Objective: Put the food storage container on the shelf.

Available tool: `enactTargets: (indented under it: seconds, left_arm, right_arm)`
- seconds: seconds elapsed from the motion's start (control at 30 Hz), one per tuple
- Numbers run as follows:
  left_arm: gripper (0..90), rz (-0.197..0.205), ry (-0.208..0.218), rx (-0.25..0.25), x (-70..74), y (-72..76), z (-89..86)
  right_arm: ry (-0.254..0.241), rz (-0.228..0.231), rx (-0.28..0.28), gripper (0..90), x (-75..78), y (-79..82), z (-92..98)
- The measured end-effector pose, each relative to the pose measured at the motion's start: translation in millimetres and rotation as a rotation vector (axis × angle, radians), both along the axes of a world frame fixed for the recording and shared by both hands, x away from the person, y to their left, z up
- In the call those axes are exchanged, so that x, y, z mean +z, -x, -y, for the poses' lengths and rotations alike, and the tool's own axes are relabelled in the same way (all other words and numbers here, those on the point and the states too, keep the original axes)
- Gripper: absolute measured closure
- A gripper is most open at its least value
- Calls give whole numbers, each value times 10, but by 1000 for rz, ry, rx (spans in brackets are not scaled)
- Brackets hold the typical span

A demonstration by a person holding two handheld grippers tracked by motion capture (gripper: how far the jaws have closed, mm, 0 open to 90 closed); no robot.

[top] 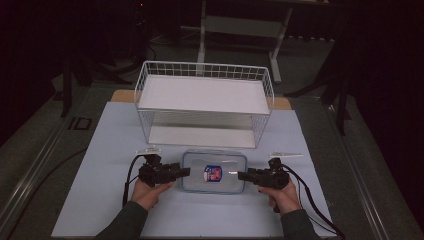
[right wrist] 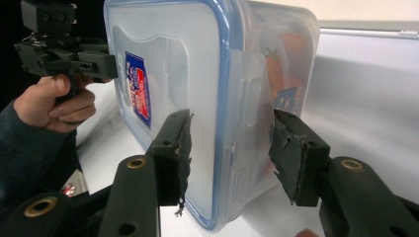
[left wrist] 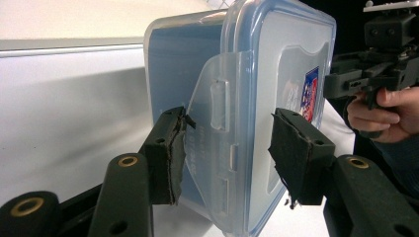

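Observation:
A clear plastic container (top: 214,172) with a blue-rimmed lid and a red-and-blue label lies flat on the white mat, between my two grippers. My left gripper (top: 187,172) grips its left end. In the left gripper view its jaws (left wrist: 227,123) are shut on the container (left wrist: 267,59), one pad on the side clip flap and the other on the lid. My right gripper (top: 241,175) holds the opposite end. In the right gripper view its pads (right wrist: 232,123) lie against the lid and the underside of the container (right wrist: 168,49). Orange contents show through the wall.
A white wire rack (top: 202,64) with two shelves stands just behind the container. The white mat (top: 100,165) reaches to both sides and the near edge. Cables trail back from both grippers. A desk frame stands on the dark floor beyond the table.

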State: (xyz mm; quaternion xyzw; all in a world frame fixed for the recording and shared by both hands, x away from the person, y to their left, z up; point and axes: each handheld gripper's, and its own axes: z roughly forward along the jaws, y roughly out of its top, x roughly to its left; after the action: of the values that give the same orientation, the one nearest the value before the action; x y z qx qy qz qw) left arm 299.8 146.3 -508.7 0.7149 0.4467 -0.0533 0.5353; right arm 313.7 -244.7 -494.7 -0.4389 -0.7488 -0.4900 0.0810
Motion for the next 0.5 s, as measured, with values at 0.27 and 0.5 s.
enactTargets:
  seconds: [0.27, 0.5]
  left_arm:
    - [483, -8, 6, 22, -5, 40, -10]
    - [483, -24, 5, 26, 11, 70, -23]
  right_arm:
    - [-6, 23, -36, 514, -8, 61, -28]
    - [-17, 25, -47, 515, -3, 92, -49]
